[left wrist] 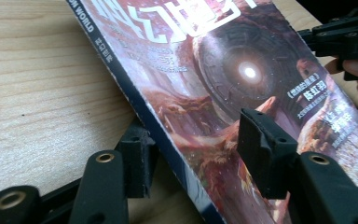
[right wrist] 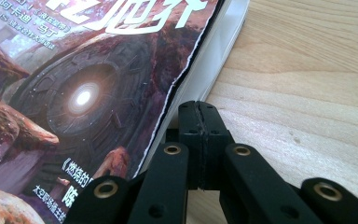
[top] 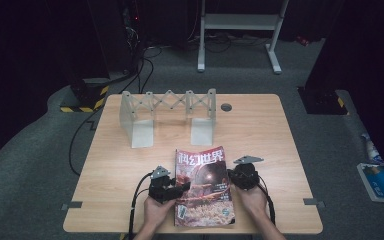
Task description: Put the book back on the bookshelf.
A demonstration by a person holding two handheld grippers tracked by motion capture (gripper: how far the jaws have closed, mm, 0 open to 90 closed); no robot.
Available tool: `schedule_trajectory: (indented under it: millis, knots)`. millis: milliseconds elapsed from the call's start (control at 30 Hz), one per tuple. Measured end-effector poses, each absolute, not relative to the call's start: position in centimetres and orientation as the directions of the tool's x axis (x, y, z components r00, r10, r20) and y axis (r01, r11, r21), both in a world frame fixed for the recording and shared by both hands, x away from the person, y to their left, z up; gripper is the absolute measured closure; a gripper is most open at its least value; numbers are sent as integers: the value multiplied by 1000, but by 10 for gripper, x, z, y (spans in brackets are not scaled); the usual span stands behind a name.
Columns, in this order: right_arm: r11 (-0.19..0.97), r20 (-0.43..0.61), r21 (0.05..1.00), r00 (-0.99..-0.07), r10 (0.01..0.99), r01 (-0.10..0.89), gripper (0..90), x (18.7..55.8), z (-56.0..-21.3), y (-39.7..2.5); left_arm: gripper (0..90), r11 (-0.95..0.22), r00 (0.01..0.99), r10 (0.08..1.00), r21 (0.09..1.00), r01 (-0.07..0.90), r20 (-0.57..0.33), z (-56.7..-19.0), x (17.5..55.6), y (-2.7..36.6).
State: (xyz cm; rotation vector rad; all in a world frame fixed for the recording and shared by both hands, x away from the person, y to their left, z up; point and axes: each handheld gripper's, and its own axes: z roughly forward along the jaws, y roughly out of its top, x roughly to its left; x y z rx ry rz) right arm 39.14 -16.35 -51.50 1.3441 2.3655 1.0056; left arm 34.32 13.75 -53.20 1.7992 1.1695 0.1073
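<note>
A magazine (top: 202,190) with a reddish science-fiction cover lies flat near the front edge of the wooden table (top: 260,130). My left gripper (top: 172,189) is at its spine side. In the left gripper view the jaws stand open (left wrist: 198,158) astride the dark spine edge of the magazine (left wrist: 223,79), one fingertip (left wrist: 137,161) low by the table and the other over the cover. My right gripper (top: 240,177) is at the magazine's right edge. In the right gripper view its jaws are shut together (right wrist: 199,116), empty, right beside the white page edges of the magazine (right wrist: 84,93).
A grey accordion-style rack (top: 167,117) stands upright at the back of the table, with a round cable hole (top: 226,106) to its right. Off the table, a white metal stand (top: 240,30) and cables lie on the floor behind, and a bottle and box (top: 377,175) lie to the right.
</note>
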Motion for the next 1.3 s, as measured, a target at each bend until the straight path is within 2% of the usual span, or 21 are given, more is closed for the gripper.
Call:
schedule_trajectory:
  millis: [100,133,267,667,1000,1300]
  knots:
    - [341,121,672,-552,825,658,895,392,-515,-163,453,-82,541,736,740,668,-407,-532,344,138]
    - [341,129,673,-558,820,656,895,392,-516,-162,415,-79,542,734,741,666,-409,-532,345,137]
    - [355,127,679,-580,805,642,895,391,-517,-159,373,-111,559,731,741,663,-390,-531,348,135]
    - [372,132,688,-611,781,623,894,390,-518,-151,313,-114,561,715,722,683,-418,-528,354,130]
    - [367,145,686,-613,776,628,895,390,-518,-146,311,-173,582,712,705,688,-393,-524,361,121]
    - [368,153,685,-619,771,629,896,390,-519,-143,399,-164,559,734,698,697,-385,-523,361,121]
